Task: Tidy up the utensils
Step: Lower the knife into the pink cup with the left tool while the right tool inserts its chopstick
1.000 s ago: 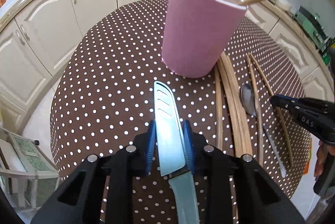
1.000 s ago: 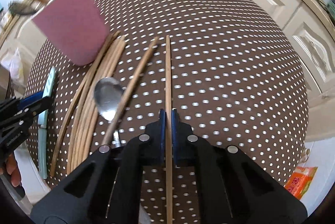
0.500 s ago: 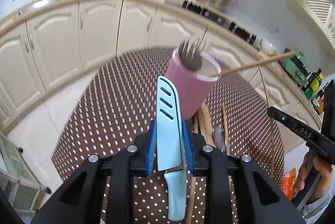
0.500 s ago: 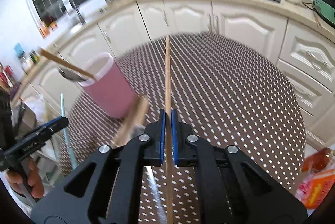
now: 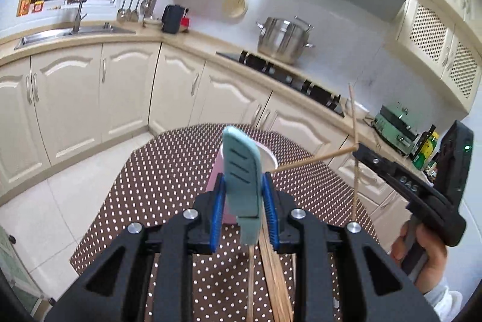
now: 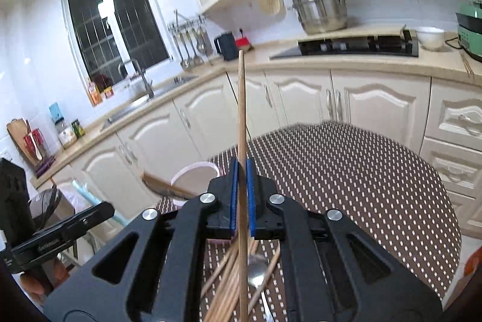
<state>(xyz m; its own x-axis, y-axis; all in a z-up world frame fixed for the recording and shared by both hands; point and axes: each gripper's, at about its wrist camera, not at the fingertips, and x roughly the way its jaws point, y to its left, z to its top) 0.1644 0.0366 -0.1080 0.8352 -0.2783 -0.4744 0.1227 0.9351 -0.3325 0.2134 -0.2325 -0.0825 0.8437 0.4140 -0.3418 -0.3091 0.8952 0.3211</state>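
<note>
My left gripper [image 5: 243,186] is shut on a light blue knife [image 5: 241,168], held blade up above the table, in front of the pink cup [image 5: 215,183]. My right gripper [image 6: 242,171] is shut on a wooden chopstick [image 6: 242,111], held upright. The pink cup [image 6: 195,174] stands on the dotted table just beyond it, with a wooden stick [image 6: 162,186] leaning out. The right gripper [image 5: 358,148] with its chopstick [image 5: 354,123] also shows in the left wrist view. Several chopsticks [image 6: 226,276] and a metal spoon [image 6: 257,270] lie on the table below.
The round table [image 6: 361,171] has a brown white-dotted cloth. Cream kitchen cabinets [image 5: 120,87] and a counter with a sink [image 5: 69,32], hob [image 6: 355,46] and steel pot [image 5: 283,39] curve around behind. The left gripper [image 6: 99,212] shows at the left of the right wrist view.
Both grippers have risen from the table and tilted up, carrying the knife and the chopstick. The views now look across the kitchen instead of down at the table.
</note>
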